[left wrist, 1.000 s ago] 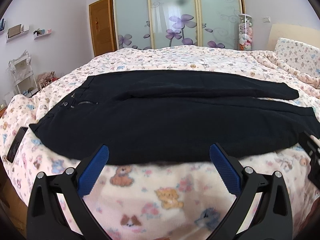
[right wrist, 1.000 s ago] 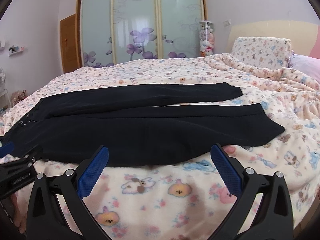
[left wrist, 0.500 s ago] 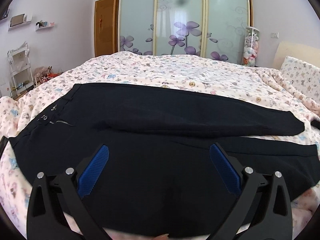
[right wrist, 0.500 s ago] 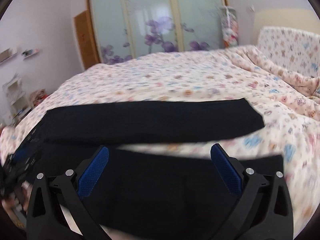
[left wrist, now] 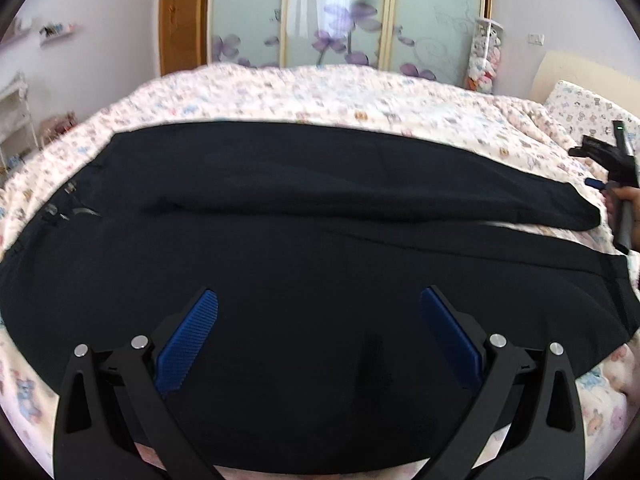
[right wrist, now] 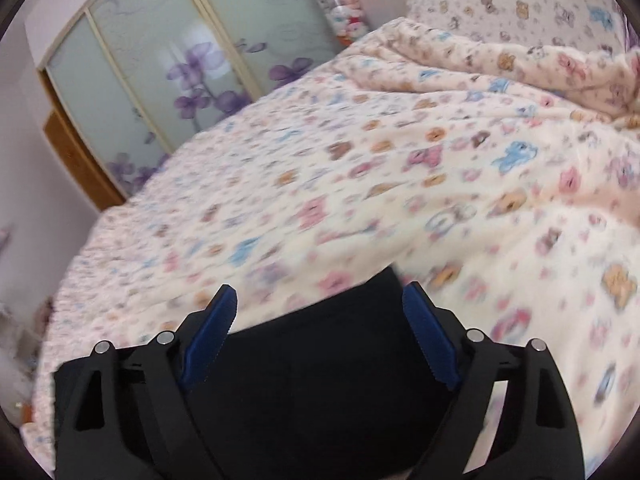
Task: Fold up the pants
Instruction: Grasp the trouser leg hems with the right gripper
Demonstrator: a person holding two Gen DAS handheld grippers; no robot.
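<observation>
Bed (left wrist: 360, 92): covered by a cream blanket (right wrist: 400, 168) printed with small bears; wardrobe (left wrist: 340, 12) with frosted flowered doors stood beyond it.

Pants (left wrist: 320, 240): black, laid flat across the blanket, waist to the left, both legs running right, the far leg lying partly over the near one.

Left gripper (left wrist: 319, 316): fingers spread wide, over the near leg, holding nothing.

Right gripper (right wrist: 319, 312): fingers spread wide, over a leg end (right wrist: 340, 360) by its hem, holding nothing; seen at the right edge (left wrist: 612, 168) in the left wrist view.
</observation>
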